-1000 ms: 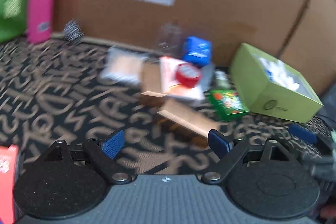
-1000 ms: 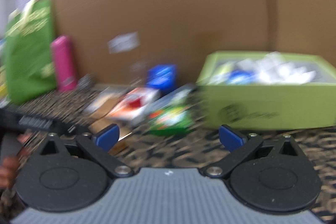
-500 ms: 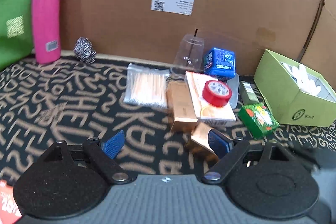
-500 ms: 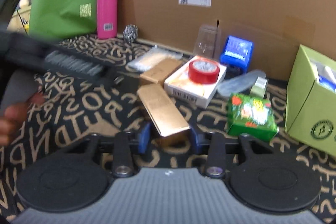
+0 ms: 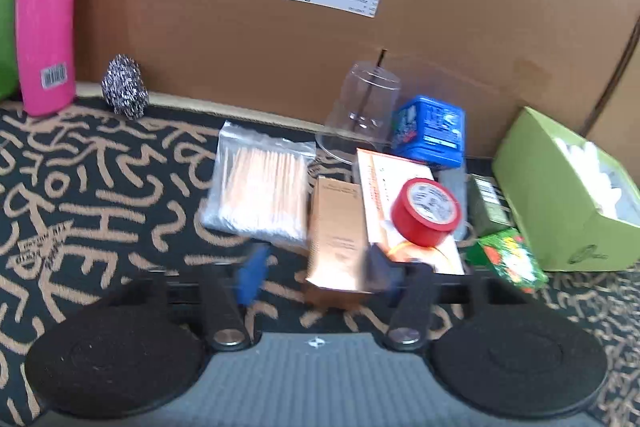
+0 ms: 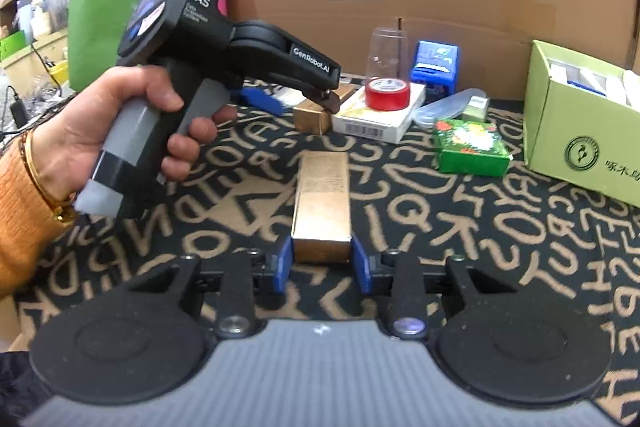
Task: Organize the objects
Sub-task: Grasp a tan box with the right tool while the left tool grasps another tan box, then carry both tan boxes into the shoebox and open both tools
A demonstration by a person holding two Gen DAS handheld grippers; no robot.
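Note:
My right gripper (image 6: 322, 263) is shut on a long gold box (image 6: 322, 201) and holds it just above the patterned mat. My left gripper (image 5: 316, 273) straddles a second gold box (image 5: 338, 231); its blue fingers (image 5: 252, 273) are blurred, with a gap on the left side, and I cannot tell whether they grip. In the right wrist view the left gripper (image 6: 308, 99) reaches that same box (image 6: 314, 115). A red tape roll (image 5: 426, 211) lies on a white flat box (image 5: 400, 187).
A green open carton (image 5: 560, 203) stands at the right, a small green packet (image 5: 508, 261) beside it. A bag of swabs (image 5: 260, 189), clear cup (image 5: 364, 111), blue box (image 5: 432, 129), steel scourer (image 5: 124, 91) and pink bottle (image 5: 46, 11) sit before a cardboard wall (image 5: 320, 27).
My right gripper has closed on the long gold box and drawn it away from the pile. My left gripper has moved forward over the second gold box and its fingers have narrowed.

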